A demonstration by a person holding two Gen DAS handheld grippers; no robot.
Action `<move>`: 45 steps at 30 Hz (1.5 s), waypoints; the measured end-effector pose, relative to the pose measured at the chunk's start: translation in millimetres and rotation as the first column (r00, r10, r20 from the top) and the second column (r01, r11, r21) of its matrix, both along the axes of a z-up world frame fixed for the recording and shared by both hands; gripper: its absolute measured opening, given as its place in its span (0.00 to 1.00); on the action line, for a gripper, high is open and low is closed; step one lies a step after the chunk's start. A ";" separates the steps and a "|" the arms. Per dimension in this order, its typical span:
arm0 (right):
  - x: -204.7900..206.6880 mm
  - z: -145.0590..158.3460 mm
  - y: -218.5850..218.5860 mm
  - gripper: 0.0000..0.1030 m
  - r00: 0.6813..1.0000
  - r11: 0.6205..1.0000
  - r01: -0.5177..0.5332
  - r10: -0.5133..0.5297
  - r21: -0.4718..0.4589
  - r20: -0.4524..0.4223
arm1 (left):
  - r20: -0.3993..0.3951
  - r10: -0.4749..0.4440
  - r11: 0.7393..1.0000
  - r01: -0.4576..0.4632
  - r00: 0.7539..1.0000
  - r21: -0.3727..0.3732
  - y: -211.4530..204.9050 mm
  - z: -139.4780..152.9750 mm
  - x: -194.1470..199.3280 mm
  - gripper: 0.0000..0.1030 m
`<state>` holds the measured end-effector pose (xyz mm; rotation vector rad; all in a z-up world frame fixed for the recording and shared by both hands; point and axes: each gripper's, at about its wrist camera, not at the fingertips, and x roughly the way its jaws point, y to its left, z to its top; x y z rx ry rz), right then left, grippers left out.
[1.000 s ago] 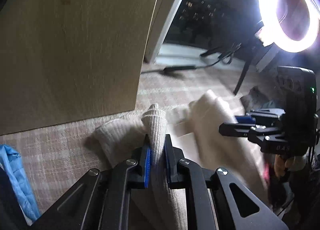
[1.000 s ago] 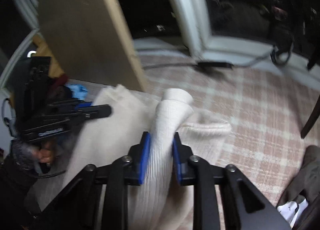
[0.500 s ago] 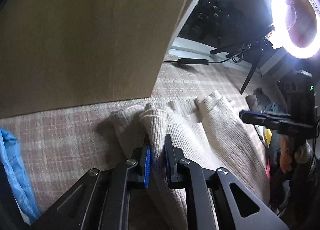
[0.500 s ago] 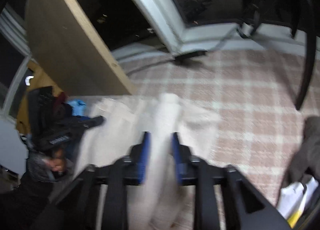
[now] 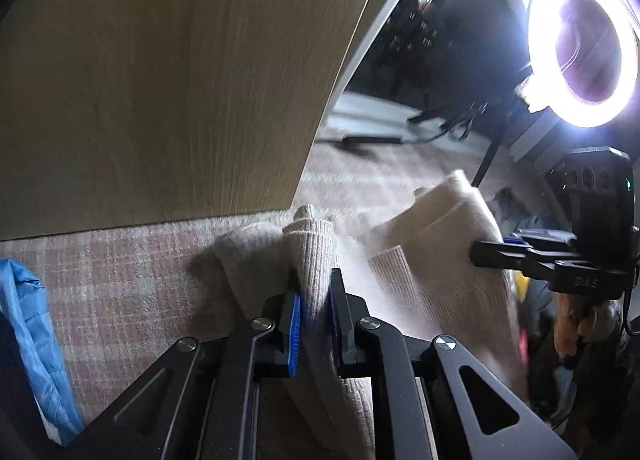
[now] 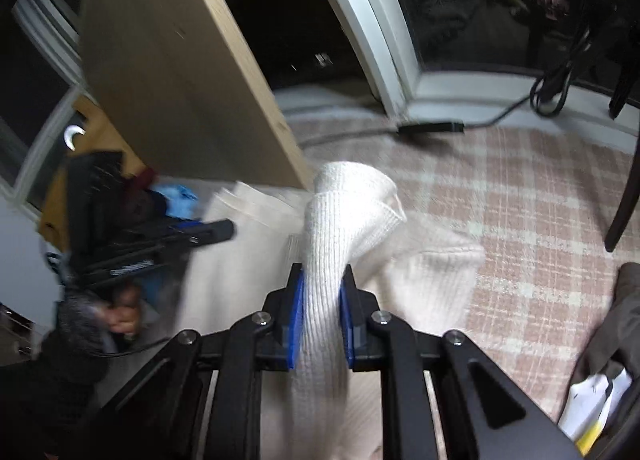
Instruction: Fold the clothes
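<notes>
A cream ribbed knit sweater (image 5: pixel 436 260) hangs between both grippers above a plaid carpet. My left gripper (image 5: pixel 314 300) is shut on a bunched ribbed edge of it. In the right wrist view the same sweater (image 6: pixel 344 227) rises in a fold from my right gripper (image 6: pixel 322 296), which is shut on it. Each view shows the other gripper off to the side: the right gripper (image 5: pixel 532 256) at the far right of the left wrist view, the left gripper (image 6: pixel 168 240) at the left of the right wrist view, held by a hand. The cloth is blurred with motion.
A tall wooden panel (image 5: pixel 160 79) stands close on the left. A lit ring light (image 5: pixel 582 47) and cables (image 6: pixel 556 87) are by the window frame (image 6: pixel 372 27). A blue garment (image 5: pixel 28 340) lies at left. A dark chair leg (image 6: pixel 624 195) and papers (image 6: pixel 592 400) sit at right.
Both grippers keep their hold while the sweater swings: it dropped flatter half a second ago and is lifted again now. Both views tilted and came back.
</notes>
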<state>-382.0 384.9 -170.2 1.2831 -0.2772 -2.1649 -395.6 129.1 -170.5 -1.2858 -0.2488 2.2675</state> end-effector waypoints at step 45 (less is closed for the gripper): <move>-43.0 -60.7 16.3 0.27 0.991 0.999 0.009 -0.015 0.046 0.132 | 0.100 -0.050 0.991 0.062 0.994 -0.115 16.2 -35.3 -48.7 0.19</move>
